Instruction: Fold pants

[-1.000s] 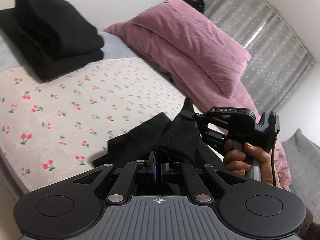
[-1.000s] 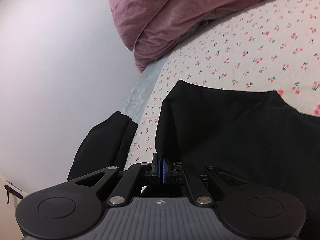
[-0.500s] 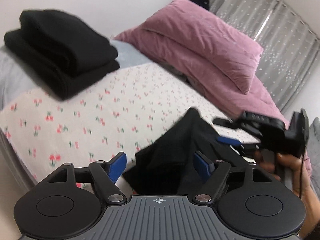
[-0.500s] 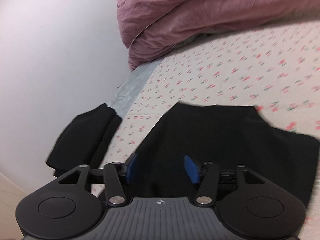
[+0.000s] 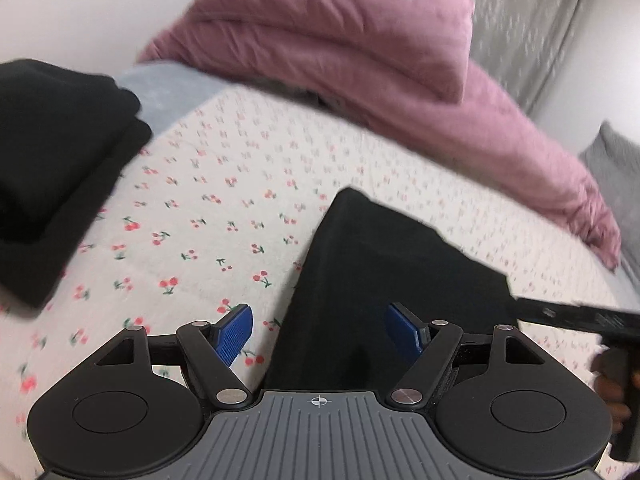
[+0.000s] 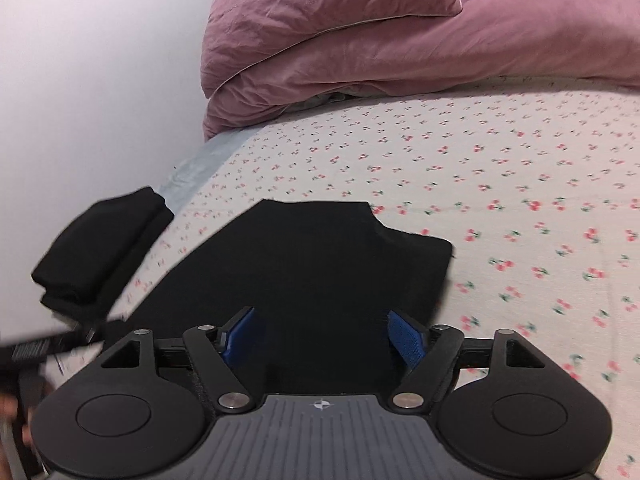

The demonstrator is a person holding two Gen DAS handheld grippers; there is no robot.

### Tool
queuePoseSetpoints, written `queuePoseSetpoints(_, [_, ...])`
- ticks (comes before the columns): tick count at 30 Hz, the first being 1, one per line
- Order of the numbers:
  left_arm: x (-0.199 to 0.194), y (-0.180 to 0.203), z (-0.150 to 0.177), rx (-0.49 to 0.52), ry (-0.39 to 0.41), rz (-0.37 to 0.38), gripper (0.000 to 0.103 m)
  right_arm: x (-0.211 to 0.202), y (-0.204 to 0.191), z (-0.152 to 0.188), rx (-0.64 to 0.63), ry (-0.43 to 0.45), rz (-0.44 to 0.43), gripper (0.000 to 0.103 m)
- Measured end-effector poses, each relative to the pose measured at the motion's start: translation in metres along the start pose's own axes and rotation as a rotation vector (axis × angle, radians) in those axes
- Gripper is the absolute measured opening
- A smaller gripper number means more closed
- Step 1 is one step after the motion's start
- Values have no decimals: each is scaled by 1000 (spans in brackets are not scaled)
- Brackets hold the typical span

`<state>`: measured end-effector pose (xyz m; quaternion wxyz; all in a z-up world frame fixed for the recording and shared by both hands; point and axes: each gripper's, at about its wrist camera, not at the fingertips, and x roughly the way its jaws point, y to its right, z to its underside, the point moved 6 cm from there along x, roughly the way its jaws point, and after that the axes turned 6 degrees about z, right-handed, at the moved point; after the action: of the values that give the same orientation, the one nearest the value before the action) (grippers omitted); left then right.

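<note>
A cherry-print bed point(image 6: 500, 168) is carrying everything, with a pink duvet point(image 6: 360, 40) bunching along its far edge. A stack of folded black clothes point(image 6: 100, 256) is sitting near its left edge. The black pants point(image 6: 320, 264) are lying folded near the front edge. The left gripper point(image 5: 320, 332) and right gripper point(image 6: 320, 336) are hovering above with jaws apart, gripping nothing. Loose layers may be slipping unfolded if nudged.

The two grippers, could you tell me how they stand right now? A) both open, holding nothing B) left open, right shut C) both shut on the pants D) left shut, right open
A: the left gripper and right gripper both show blue pads spread wide apart, with the black pants lying loose on the bed.
</note>
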<state>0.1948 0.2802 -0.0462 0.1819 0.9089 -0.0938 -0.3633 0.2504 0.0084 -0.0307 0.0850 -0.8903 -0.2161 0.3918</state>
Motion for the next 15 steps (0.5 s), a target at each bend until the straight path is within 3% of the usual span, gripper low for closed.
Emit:
queuePoseSetpoints(3, [20,-6,-9,5,-87,43,75,-6,5,9,-10,-11,10,79])
queuePoseSetpoints(9, [54,-18,-9,-70,-285,244,75,-6,14,31,57,-57,-32,81])
queuePoseSetpoints(11, [65,-26,-8,-110,-304,289,75,-1,13,37,96,-81,-66,80])
queuePoseSetpoints(15, [70,-37,-9,-235,-268,416,71,9,9,44,175,-75,-98,73])
